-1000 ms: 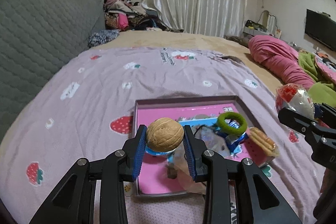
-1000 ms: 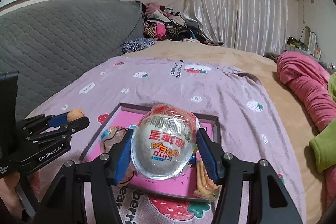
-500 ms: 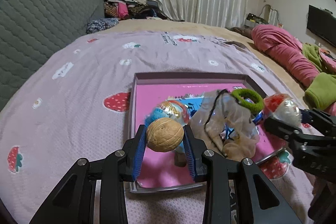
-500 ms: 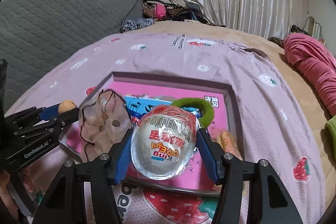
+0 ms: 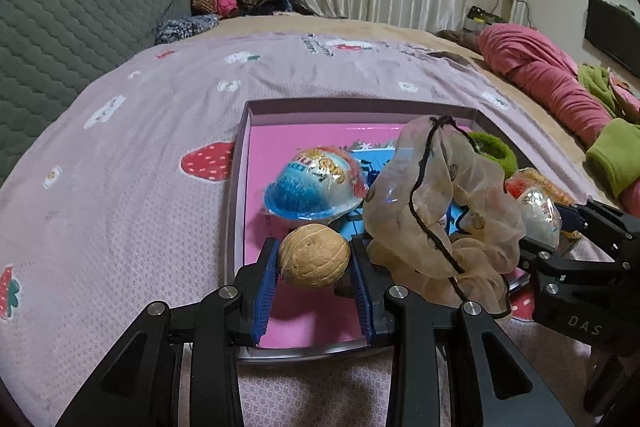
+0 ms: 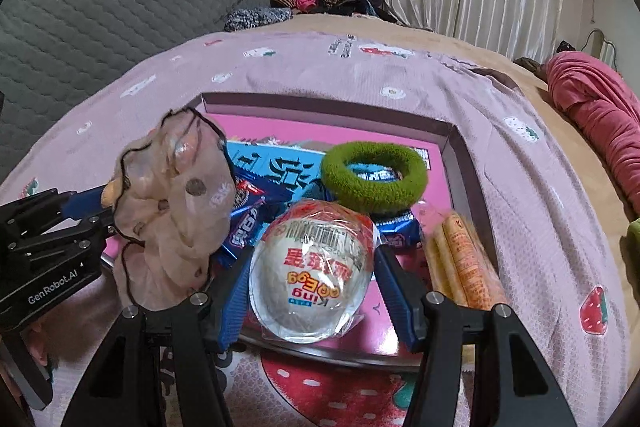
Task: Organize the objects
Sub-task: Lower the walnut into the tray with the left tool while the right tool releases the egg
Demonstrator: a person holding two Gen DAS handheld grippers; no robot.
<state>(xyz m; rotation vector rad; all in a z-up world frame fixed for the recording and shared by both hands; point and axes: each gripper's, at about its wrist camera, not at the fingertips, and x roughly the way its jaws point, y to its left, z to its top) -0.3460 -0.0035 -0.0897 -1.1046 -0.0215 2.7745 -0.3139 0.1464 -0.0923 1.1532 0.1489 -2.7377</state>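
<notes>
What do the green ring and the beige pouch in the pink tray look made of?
Fuzzy green ring: likely terry-covered elastic; matte, napped surface. Sheer beige pouch: seemingly thin organza-like fabric; translucent, crumpled, black drawstring. Pink tray: probably printed cardboard, slightly glossy.

The sheer scrunchie (image 6: 176,203) hides most of the walnut (image 6: 109,191); the biscuit pack (image 6: 460,259) appears blurred.

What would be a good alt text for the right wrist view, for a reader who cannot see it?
The right hand-held gripper holds a wrapped toy egg over the near edge of a pink tray on a strawberry-print blanket. The tray contains a green hair ring, blue snack packets, a sheer beige scrunchie and wafer sticks.
</notes>
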